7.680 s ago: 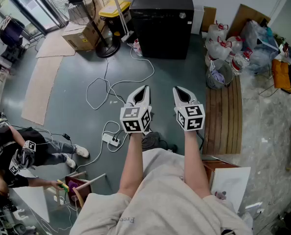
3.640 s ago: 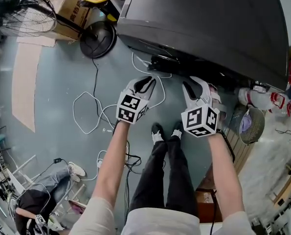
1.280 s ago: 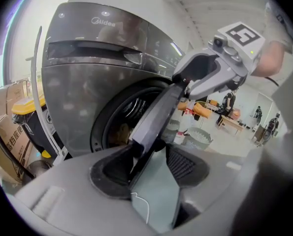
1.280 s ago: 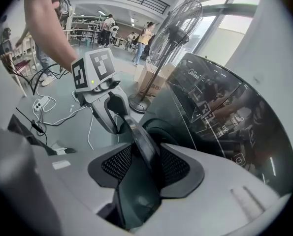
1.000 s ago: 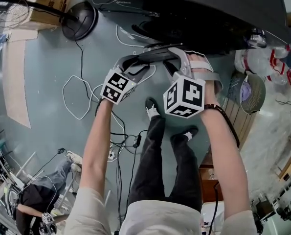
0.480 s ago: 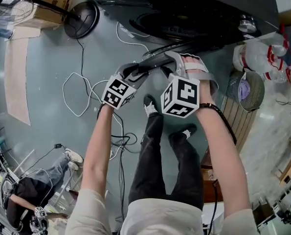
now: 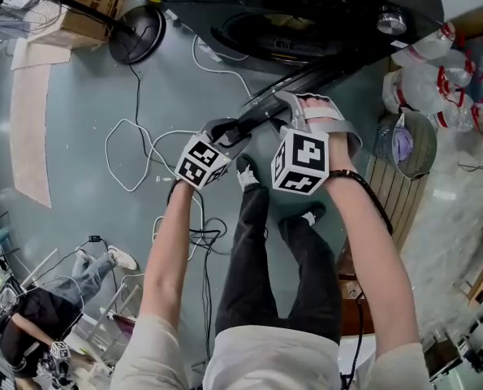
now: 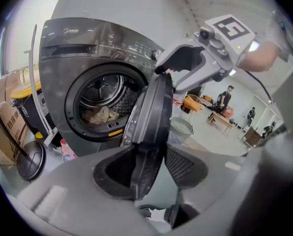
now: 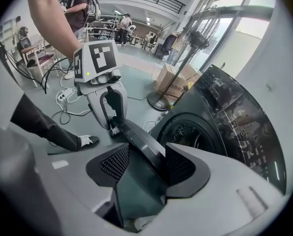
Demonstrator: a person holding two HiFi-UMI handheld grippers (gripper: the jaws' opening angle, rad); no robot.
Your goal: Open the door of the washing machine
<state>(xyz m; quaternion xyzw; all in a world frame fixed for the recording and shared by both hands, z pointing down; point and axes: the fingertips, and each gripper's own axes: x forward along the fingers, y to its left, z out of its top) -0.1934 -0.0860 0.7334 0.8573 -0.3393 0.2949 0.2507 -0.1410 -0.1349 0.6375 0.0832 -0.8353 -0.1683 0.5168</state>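
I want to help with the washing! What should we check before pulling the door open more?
1. Door unlatched: ok, it stands partly open.
2. Left gripper holding the rim: not ok. The rim is between its jaws, which have just been closing, but a gap shows beside one pad.
3. Right gripper holding the rim: not ok. Its jaws have just been opening, and a gap shows.
4. Room to swing: cannot tell. A basket stands on the hinge side.
5. Laundry inside the drum: ok.
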